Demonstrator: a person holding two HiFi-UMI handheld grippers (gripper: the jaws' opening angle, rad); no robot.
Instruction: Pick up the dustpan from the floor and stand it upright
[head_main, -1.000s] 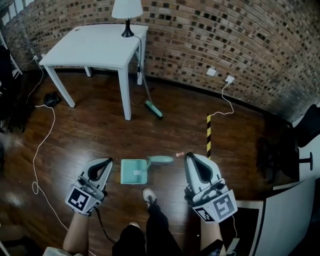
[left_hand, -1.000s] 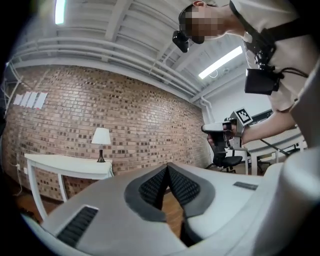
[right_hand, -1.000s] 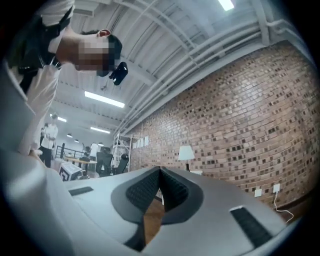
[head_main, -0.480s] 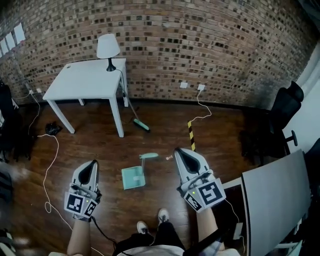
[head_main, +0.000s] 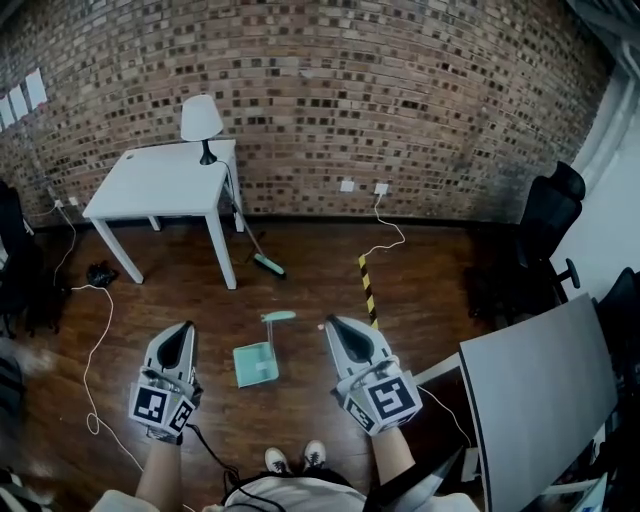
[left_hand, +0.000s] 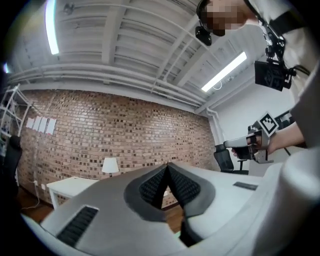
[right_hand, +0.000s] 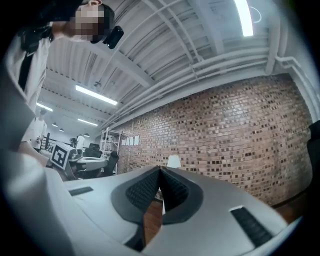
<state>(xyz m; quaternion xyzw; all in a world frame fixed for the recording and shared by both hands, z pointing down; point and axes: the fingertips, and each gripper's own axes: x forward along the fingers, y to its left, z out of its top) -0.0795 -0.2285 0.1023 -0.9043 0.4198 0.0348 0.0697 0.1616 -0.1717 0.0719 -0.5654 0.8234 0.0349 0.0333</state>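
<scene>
A mint-green dustpan (head_main: 258, 360) lies flat on the wooden floor in the head view, its handle (head_main: 278, 317) pointing toward the brick wall. My left gripper (head_main: 181, 336) hovers to its left and my right gripper (head_main: 335, 326) to its right, both well above the floor and apart from it. Each gripper is shut with nothing between its jaws. In the left gripper view the closed fingertips (left_hand: 167, 170) point level at the brick wall, and the right gripper (left_hand: 235, 144) shows at the right. In the right gripper view the closed fingertips (right_hand: 160, 172) also face the wall.
A white table (head_main: 160, 182) with a lamp (head_main: 201, 122) stands by the brick wall, a green broom (head_main: 262, 260) leaning at its leg. White cables (head_main: 95, 340) trail on the floor at left. A yellow-black strip (head_main: 367, 285), a grey desk (head_main: 535, 390) and an office chair (head_main: 545, 225) are at right.
Both grippers and the head camera have risen away from the floor. The dustpan now looks smaller and farther off, lying in the same spot. Both grippers stay shut.
</scene>
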